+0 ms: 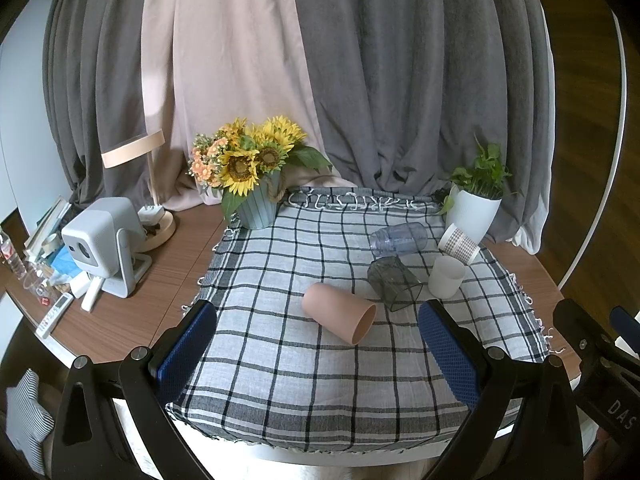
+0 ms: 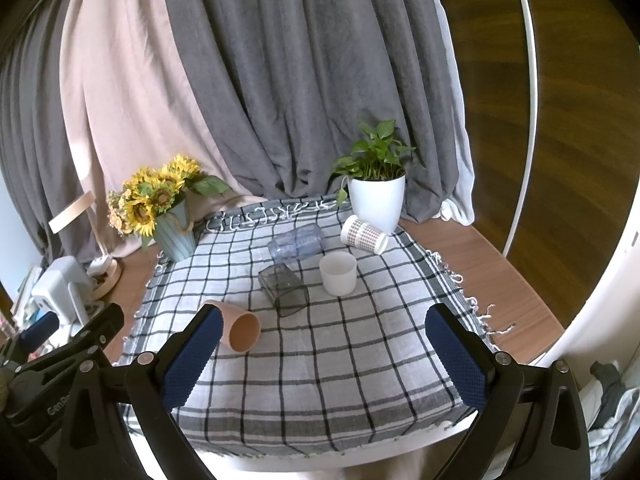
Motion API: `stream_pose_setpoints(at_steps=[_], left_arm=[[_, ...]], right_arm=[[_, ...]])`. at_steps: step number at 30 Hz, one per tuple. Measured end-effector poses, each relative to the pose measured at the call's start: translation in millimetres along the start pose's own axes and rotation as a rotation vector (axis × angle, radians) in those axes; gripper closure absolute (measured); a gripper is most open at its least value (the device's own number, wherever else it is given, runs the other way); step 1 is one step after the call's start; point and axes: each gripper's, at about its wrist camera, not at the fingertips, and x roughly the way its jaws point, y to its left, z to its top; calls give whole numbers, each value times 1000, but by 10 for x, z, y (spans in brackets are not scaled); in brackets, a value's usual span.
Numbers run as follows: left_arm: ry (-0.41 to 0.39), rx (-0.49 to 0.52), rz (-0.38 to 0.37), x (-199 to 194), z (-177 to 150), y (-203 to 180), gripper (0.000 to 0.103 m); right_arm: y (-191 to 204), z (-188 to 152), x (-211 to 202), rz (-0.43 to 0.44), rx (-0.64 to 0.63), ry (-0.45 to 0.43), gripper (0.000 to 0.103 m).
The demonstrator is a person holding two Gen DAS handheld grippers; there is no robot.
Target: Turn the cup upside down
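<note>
Several cups sit on a checked cloth (image 1: pixel 304 364). A pink cup (image 1: pixel 339 313) lies on its side, mouth toward me; it also shows in the right wrist view (image 2: pixel 238 330). A dark smoky square cup (image 1: pixel 394 283) (image 2: pixel 285 289) and a clear cup (image 1: pixel 398 238) (image 2: pixel 297 243) lie on their sides. A white cup (image 1: pixel 446 277) (image 2: pixel 338 273) stands upright. A patterned paper cup (image 1: pixel 458 242) (image 2: pixel 364 235) lies tilted by the white pot. My left gripper (image 1: pixel 318 340) is open and empty, just short of the pink cup. My right gripper (image 2: pixel 322 350) is open and empty above the cloth's near part.
A sunflower vase (image 1: pixel 258 204) stands at the cloth's back left and a white plant pot (image 1: pixel 474 212) at the back right. A projector (image 1: pixel 102 246), a lamp (image 1: pixel 160 220) and clutter fill the table's left. Curtains hang behind.
</note>
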Motion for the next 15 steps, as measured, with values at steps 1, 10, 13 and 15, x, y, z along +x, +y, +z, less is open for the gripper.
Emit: stream_pose_setpoints(at_steps=[1,10,13,15], left_arm=[[0,1,0,1,0,-2,0],[0,0,0,-2,-1,1,0],[0,1,0,-2,-2,1,0],[0,1,1,-1,0,1,0]], right_arm=[[2,-2,0,1,-1,0,1],[16,-11,3,-1,1,1,1],[19,-10,4,-1,0,-1,1],[26,-12,5,-2,-1,-1,1]])
